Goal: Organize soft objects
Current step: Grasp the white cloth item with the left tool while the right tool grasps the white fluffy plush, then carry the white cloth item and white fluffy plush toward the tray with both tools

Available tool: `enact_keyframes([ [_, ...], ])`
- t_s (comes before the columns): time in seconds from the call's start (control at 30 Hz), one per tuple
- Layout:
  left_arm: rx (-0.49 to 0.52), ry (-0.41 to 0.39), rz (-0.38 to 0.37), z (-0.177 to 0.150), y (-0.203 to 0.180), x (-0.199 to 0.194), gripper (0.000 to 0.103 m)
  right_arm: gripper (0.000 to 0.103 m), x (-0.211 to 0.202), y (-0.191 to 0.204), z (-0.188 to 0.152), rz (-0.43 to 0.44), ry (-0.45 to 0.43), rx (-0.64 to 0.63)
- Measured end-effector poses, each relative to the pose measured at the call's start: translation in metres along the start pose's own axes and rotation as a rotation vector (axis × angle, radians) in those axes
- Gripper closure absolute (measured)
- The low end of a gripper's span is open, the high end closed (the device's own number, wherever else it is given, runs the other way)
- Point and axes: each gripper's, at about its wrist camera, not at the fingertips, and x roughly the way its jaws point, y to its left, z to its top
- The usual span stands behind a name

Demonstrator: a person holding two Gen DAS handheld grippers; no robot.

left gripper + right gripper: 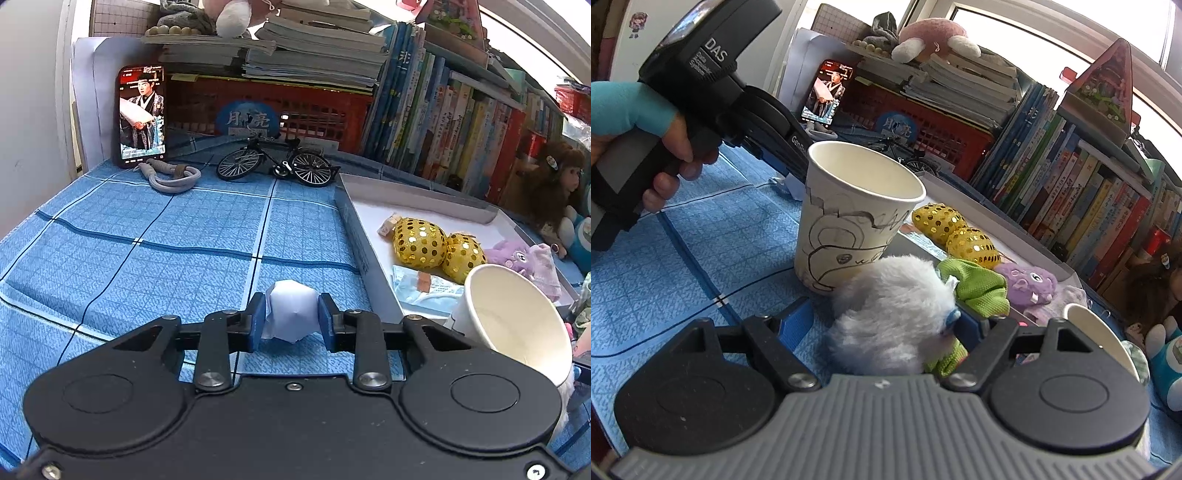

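The left claw (291, 319) is pinched on a crumpled white paper ball (291, 314), its blue pads touching both sides, low over the blue checked cloth (147, 236) that covers the surface. The right claw (882, 328) stands wide, with a fluffy white-blue plush (890, 314) between its fingers; whether the pads touch the fur cannot be told, since the right pad is mostly hidden behind it. A green knit piece (975, 286) lies against the plush, and a doodled paper cup (849, 218) stands upright just behind.

To the right sits a shallow white box lid (417, 197) holding two gold sequined pouches (437, 245) and a purple plush (1028, 286). Farther back are a model bicycle (277, 164), a phone (142, 114) propped upright, a red crate (295, 107) under stacked papers, and a row of books (461, 136). A doll (554, 184) is cut off at the right edge.
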Motion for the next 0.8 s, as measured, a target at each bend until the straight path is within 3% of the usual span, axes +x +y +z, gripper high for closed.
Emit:
enact_keyframes([
  [0.33, -0.007, -0.014, 0.002, 0.006, 0.001, -0.008, 0.074, 0.022, 0.004, -0.003, 0.005, -0.012, 0.036, 0.019],
  [0.5, -0.001, -0.022, 0.000, 0.009, -0.001, -0.013, 0.074, 0.042, -0.001, -0.010, 0.006, -0.008, 0.031, 0.043],
  [0.67, 0.001, -0.032, -0.007, 0.011, -0.004, -0.020, 0.074, 0.053, -0.010, -0.007, 0.006, -0.031, 0.001, 0.035],
  [0.8, 0.006, -0.040, -0.011, 0.014, -0.006, -0.026, 0.075, 0.055, -0.017, -0.008, 0.008, -0.034, -0.012, 0.033],
])
